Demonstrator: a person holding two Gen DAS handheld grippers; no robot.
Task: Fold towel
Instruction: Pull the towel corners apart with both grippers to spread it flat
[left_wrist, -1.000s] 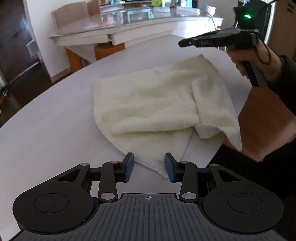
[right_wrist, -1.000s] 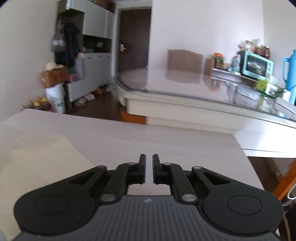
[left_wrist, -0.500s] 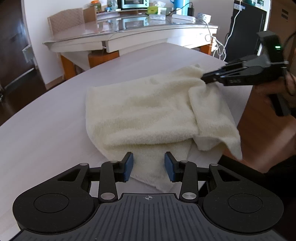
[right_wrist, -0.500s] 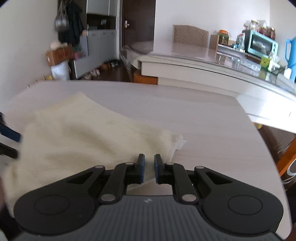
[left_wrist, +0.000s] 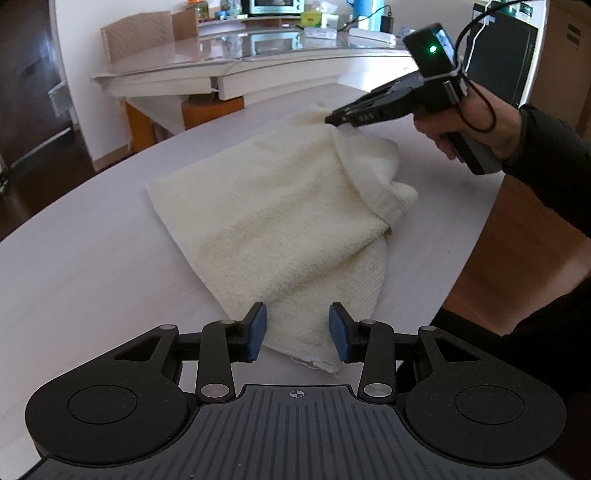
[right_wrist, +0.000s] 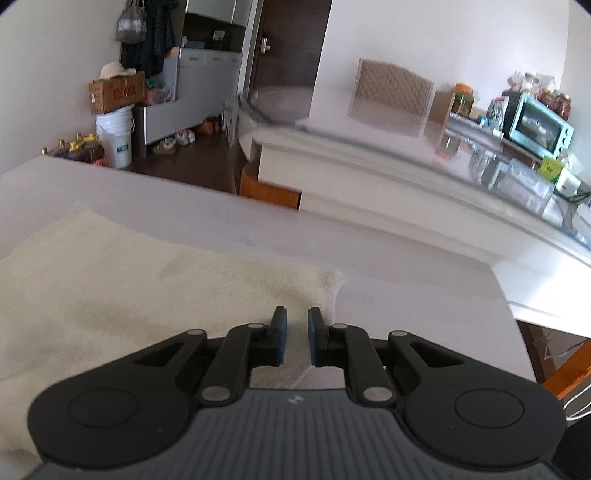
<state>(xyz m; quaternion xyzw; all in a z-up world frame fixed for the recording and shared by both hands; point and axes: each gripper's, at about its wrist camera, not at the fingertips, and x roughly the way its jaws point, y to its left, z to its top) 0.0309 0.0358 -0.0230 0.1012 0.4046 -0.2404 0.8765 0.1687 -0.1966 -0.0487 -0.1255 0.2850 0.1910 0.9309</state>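
Cream towel (left_wrist: 280, 218) between two grippers on a pale table (left_wrist: 92, 266).
Left gripper (left_wrist: 297, 330) gapes over its near corner; right gripper (right_wrist: 297, 334), nearly closed, holds nothing at its far corner.

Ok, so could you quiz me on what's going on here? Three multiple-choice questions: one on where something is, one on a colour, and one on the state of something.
1. Where does the towel lie?
A. On the pale table
B. On the floor
C. Over a chair back

2. What colour are the pads on the left gripper?
A. Red
B. Blue
C. Yellow

3. How do the left gripper's jaws stand?
A. Apart, with the towel's near corner seen between them
B. Clamped on a cup
C. Pressed together on nothing

Answers:
1. A: the cream towel is spread over the tabletop, partly doubled on itself.
2. B: both pads show blue against the black fingers.
3. A: a wide gap separates the pads, and neither presses on the cloth.
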